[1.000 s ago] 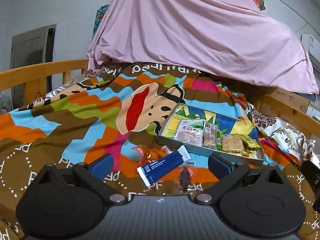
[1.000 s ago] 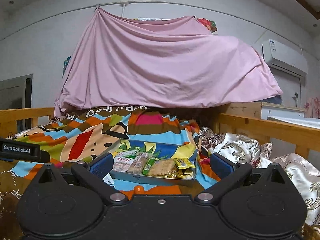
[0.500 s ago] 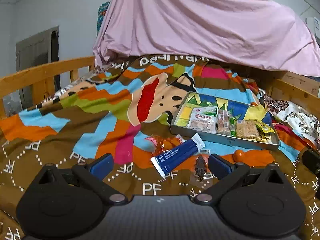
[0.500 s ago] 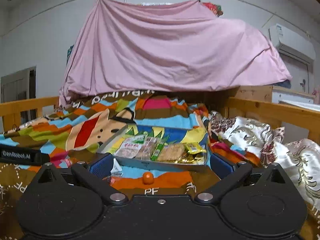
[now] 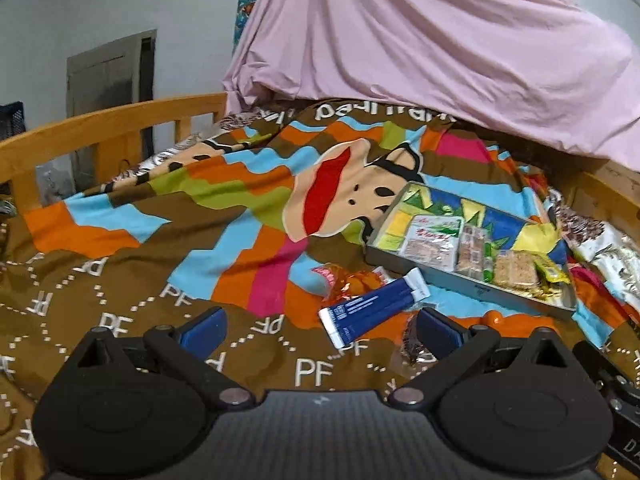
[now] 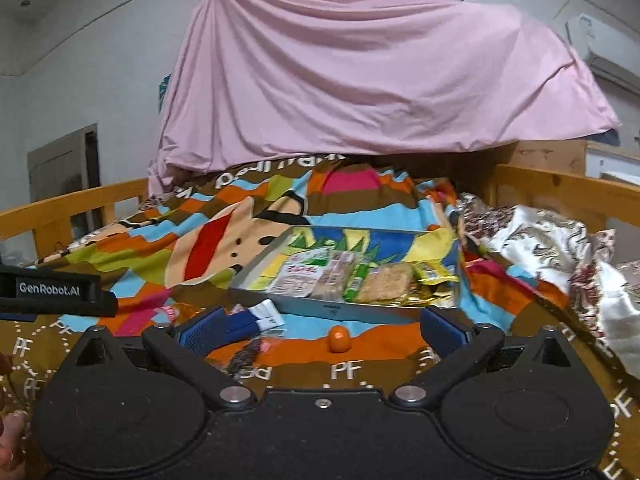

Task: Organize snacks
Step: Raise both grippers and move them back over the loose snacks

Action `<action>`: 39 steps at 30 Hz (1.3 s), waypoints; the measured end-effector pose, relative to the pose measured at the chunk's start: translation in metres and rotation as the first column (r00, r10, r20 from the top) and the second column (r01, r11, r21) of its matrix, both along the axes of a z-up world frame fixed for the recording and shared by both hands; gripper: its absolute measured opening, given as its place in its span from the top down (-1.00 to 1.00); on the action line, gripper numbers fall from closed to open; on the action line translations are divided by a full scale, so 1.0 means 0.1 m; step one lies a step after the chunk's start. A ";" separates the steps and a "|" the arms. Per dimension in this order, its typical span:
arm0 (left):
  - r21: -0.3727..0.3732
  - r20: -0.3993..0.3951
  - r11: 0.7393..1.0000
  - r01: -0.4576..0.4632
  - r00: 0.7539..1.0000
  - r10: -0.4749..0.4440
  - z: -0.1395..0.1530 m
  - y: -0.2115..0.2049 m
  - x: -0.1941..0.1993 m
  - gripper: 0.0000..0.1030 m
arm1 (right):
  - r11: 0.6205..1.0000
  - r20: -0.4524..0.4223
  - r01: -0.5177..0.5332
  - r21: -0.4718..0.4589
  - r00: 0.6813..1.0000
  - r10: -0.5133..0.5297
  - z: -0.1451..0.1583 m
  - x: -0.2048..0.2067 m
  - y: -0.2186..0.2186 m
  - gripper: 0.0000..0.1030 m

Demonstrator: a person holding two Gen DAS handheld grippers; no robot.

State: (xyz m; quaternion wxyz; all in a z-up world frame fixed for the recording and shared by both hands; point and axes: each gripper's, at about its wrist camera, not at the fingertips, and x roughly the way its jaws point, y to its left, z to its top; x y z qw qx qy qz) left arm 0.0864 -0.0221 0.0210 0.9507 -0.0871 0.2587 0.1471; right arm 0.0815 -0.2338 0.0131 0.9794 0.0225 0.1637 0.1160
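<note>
A grey tray (image 5: 472,286) (image 6: 336,307) with several wrapped snacks lies on a colourful blanket. In front of it lie a blue snack pack (image 5: 372,309) (image 6: 256,318), an orange wrapped snack (image 5: 352,282), a dark snack in clear wrap (image 5: 410,344) (image 6: 244,356) and a small orange candy (image 6: 340,339) (image 5: 494,317). My left gripper (image 5: 320,330) is open and empty, just short of the blue pack. My right gripper (image 6: 322,330) is open and empty, with the orange candy between its fingers' line of sight.
The blanket (image 5: 200,240) covers a bed with wooden rails (image 5: 100,128) (image 6: 560,184). A pink sheet (image 6: 360,80) hangs behind. A floral quilt (image 6: 560,248) is bunched at the right. The left gripper's body (image 6: 52,290) shows at the right view's left edge.
Both grippers have moved forward and tilted down toward the loose snacks in front of the tray. Both stay open and empty.
</note>
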 end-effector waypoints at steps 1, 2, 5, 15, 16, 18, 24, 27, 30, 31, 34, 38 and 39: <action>0.008 -0.005 1.000 -0.012 1.000 0.012 0.02 -0.02 -0.01 -0.99 | 1.000 -0.007 -0.007 0.009 1.000 0.007 0.01 0.01 0.00 -0.99; 0.015 -0.007 1.000 -0.021 1.000 0.021 0.03 -0.03 -0.03 -0.99 | 1.000 -0.015 -0.012 0.020 1.000 0.013 0.01 0.03 -0.01 -0.99; 0.028 -0.026 0.999 -0.034 0.999 0.035 0.06 -0.04 -0.05 -0.99 | 0.999 -0.043 -0.017 0.048 0.999 0.019 0.04 0.07 -0.05 -0.99; -0.011 -0.054 0.996 -0.088 0.995 0.088 0.05 0.04 0.01 -0.99 | 0.998 -0.099 0.039 0.057 0.995 -0.034 0.03 0.27 -0.16 -0.99; 0.000 -0.055 0.996 -0.085 0.995 0.085 0.05 0.03 0.03 -0.99 | 0.998 -0.107 0.043 0.054 0.994 -0.037 0.02 0.29 -0.18 -0.99; 0.037 -0.042 0.997 -0.064 0.997 0.065 0.04 -0.01 0.03 -0.99 | 0.998 -0.124 0.050 0.045 0.991 -0.044 -0.01 0.32 -0.20 -0.99; 0.052 -0.029 0.998 -0.022 0.999 0.024 -0.02 -0.08 0.14 -0.99 | 0.997 -0.136 0.074 0.018 0.988 -0.071 -0.07 0.40 -0.21 -0.99; 0.052 -0.016 0.999 -0.004 1.000 0.004 -0.06 -0.08 0.20 -0.99 | 0.997 -0.139 0.083 -0.002 0.987 -0.082 -0.10 0.42 -0.20 -0.99; 0.067 -0.020 0.998 0.014 1.000 -0.013 -0.11 -0.09 0.30 -0.99 | 0.997 -0.150 0.081 -0.021 0.985 -0.083 -0.13 0.48 -0.16 -0.99; 0.067 -0.022 0.998 0.022 1.000 -0.020 -0.13 -0.09 0.34 -0.99 | 0.997 -0.153 0.076 -0.027 0.985 -0.080 -0.13 0.50 -0.14 -0.99; 0.057 -0.024 0.997 0.042 0.999 -0.041 -0.21 -0.08 0.43 -0.99 | 0.997 -0.151 0.063 -0.041 0.986 -0.068 -0.15 0.56 -0.09 -0.99; 0.066 -0.042 0.996 0.064 0.997 -0.061 -0.31 -0.08 0.59 -0.99 | 0.995 -0.106 0.043 -0.085 0.993 -0.052 -0.16 0.64 -0.01 -0.99; 0.067 -0.047 0.996 0.063 0.997 -0.060 -0.33 -0.08 0.64 -0.99 | 0.995 -0.092 0.041 -0.091 0.995 -0.050 -0.16 0.66 0.00 -0.99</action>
